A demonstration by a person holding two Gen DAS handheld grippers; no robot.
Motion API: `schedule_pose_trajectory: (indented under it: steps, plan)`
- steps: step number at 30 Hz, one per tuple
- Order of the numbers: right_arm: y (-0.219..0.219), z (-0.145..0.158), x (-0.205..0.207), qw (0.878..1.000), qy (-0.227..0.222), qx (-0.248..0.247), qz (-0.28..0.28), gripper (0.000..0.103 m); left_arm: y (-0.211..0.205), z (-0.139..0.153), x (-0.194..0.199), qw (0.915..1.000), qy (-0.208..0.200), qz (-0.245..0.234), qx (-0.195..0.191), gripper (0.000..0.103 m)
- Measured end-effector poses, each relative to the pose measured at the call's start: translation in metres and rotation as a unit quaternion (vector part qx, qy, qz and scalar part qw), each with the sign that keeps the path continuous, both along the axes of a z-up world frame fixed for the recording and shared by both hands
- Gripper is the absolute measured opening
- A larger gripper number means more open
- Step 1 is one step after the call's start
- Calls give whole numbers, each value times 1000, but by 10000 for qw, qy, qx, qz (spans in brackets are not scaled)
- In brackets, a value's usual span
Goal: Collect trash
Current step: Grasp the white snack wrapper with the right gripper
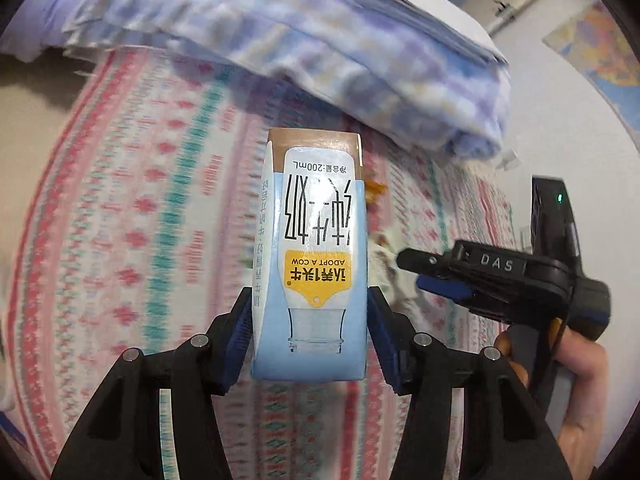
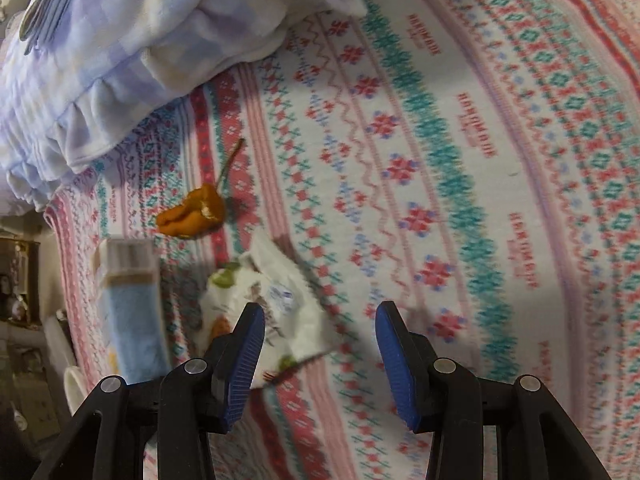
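The left gripper (image 1: 308,336) has its jaws about half spread and pinching a small milk carton (image 1: 310,256) by its two narrow sides; the blue ribbed pads (image 1: 240,340) lie flat against the carton, which points away from the camera with its print upside down. The right gripper (image 2: 320,356) hangs over the bedspread (image 2: 460,160) with jaws about half spread and nothing between them; its left pad sits just over the edge of a crumpled white wrapper (image 2: 276,304) lying on the cloth. An orange dried pepper (image 2: 192,212) with a thin stalk lies near the wrapper, towards a rumpled lilac checked blanket (image 2: 112,60) heaped at the bed's far edge. The bedspread is a flat knit-pattern weave in pink, teal and white bands. The carton is smooth card, pale blue with a brown top and yellow label. A hand (image 1: 576,380) grips the right gripper's handle
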State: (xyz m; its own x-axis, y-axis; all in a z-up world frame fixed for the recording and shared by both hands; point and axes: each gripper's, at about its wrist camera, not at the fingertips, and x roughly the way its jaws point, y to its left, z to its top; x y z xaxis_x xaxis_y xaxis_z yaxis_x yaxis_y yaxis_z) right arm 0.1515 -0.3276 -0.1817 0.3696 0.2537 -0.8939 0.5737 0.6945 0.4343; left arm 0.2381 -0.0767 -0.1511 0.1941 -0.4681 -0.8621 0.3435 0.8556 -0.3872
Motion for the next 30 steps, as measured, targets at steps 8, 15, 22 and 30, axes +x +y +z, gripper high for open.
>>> schedule_pose_trajectory:
  steps: [8,15,22,30]
  plan:
    - [27,-17,25,9997,156,68,167,58,50,13,8,9994,-75,348,40,57]
    - [55,-17,40,9950,290,-651,697,14,80,22,2,9986,-145,503,85,57]
    - [73,-9,43,9886,275,-1054,1042,0,113,32,5,9976,-193,669,48,57]
    - [66,4,34,9926,-5,-746,963,21,144,35,5,9964,-120,833,41,57]
